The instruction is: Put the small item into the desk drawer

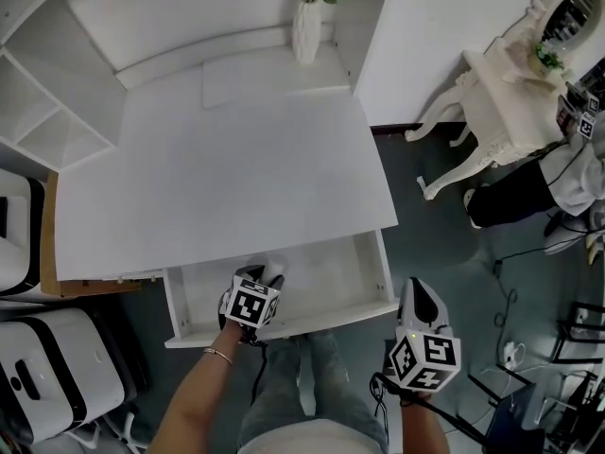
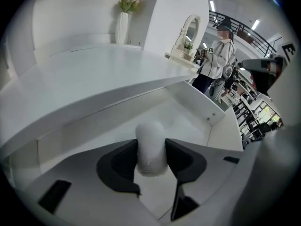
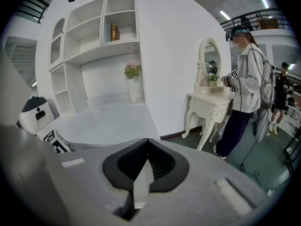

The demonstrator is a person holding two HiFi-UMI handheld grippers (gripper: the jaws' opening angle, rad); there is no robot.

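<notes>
A small white cylindrical item (image 2: 150, 138) sits upright between the dark pads of my left gripper (image 2: 151, 150), which is shut on it. In the head view that gripper (image 1: 267, 274) hangs over the left half of the open white drawer (image 1: 336, 272), with the item (image 1: 275, 270) just showing at its tips. The drawer's floor (image 2: 190, 119) looks bare, and the drawer sticks out from under the white desk top (image 1: 227, 178). My right gripper (image 1: 422, 296) is off the drawer's right front corner above the floor. Its jaws (image 3: 148, 142) meet at the tips with nothing held.
A white vase of flowers (image 1: 307, 22) stands at the desk's back edge. White shelves (image 1: 47, 112) are at the left and a white machine (image 1: 57, 376) sits on the floor at lower left. An ornate white side table (image 1: 501, 102) and a standing person (image 3: 242, 88) are to the right.
</notes>
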